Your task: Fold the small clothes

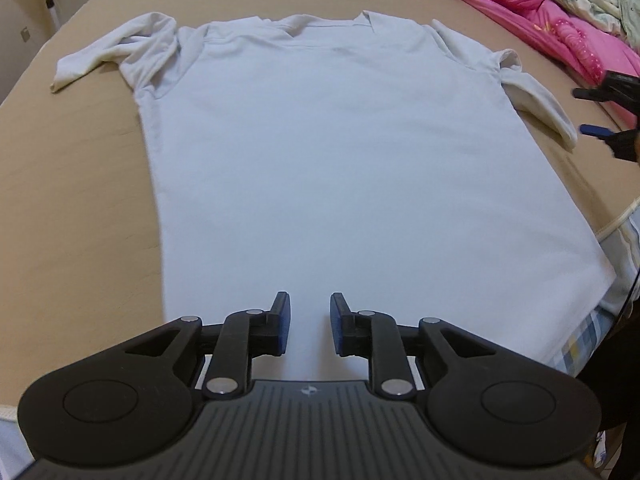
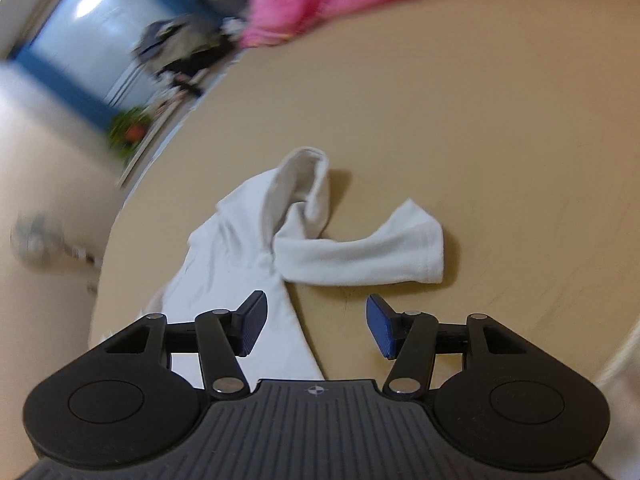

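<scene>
While it is lying flat on the tan bed [image 1: 80,184], the shirt [image 1: 320,152] is reading as light, limp, non-slip cotton; I am judging hem corners and sleeve [image 2: 360,252] cuffs the best holds. Long axis is running hem-near to collar-far. My left gripper [image 1: 309,326] is hovering part-spread over the hem, pinching nothing; my right gripper [image 2: 316,326] is standing wider, empty, beside the sleeve. Pink quilt [image 1: 520,8] beyond.

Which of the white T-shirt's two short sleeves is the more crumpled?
The sleeve on the left in the left-hand view: it lies bunched and twisted, while the opposite sleeve lies flatter on the tan bed surface.
</scene>
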